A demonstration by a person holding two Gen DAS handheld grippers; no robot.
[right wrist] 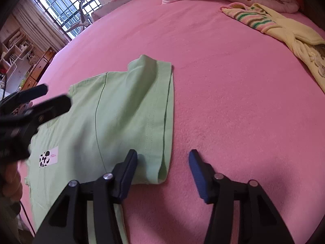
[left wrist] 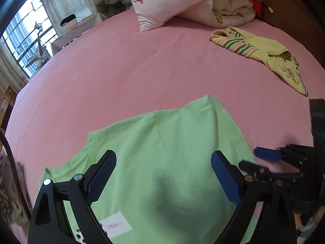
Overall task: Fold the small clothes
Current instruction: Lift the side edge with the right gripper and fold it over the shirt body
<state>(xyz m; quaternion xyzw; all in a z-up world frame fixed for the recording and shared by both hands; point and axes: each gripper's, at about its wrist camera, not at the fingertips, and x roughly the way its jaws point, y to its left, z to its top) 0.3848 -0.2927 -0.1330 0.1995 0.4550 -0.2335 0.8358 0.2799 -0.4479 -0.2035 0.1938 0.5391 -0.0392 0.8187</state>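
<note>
A light green T-shirt (left wrist: 162, 142) lies flat on the pink bed sheet (left wrist: 142, 65), with a white printed label (left wrist: 115, 224) near its close edge. My left gripper (left wrist: 163, 155) hovers open over the shirt's middle, nothing between its blue pads. In the right wrist view the green T-shirt (right wrist: 121, 111) shows a folded sleeve hem on its right side. My right gripper (right wrist: 162, 155) straddles that hem, one finger over the cloth and the other over the sheet, pads not touching it. The left gripper (right wrist: 57, 94) shows at the far left. The right gripper (left wrist: 248, 157) sits at the shirt's right edge.
A yellow garment with a striped knit piece (left wrist: 262, 48) lies at the far right of the bed. A pink pillow (left wrist: 166, 2) and a rolled quilt (left wrist: 233, 2) sit at the head, beside a dark wooden headboard (left wrist: 294, 10). A barred window (right wrist: 67, 6) and shelves (right wrist: 16, 46) stand beyond the bed.
</note>
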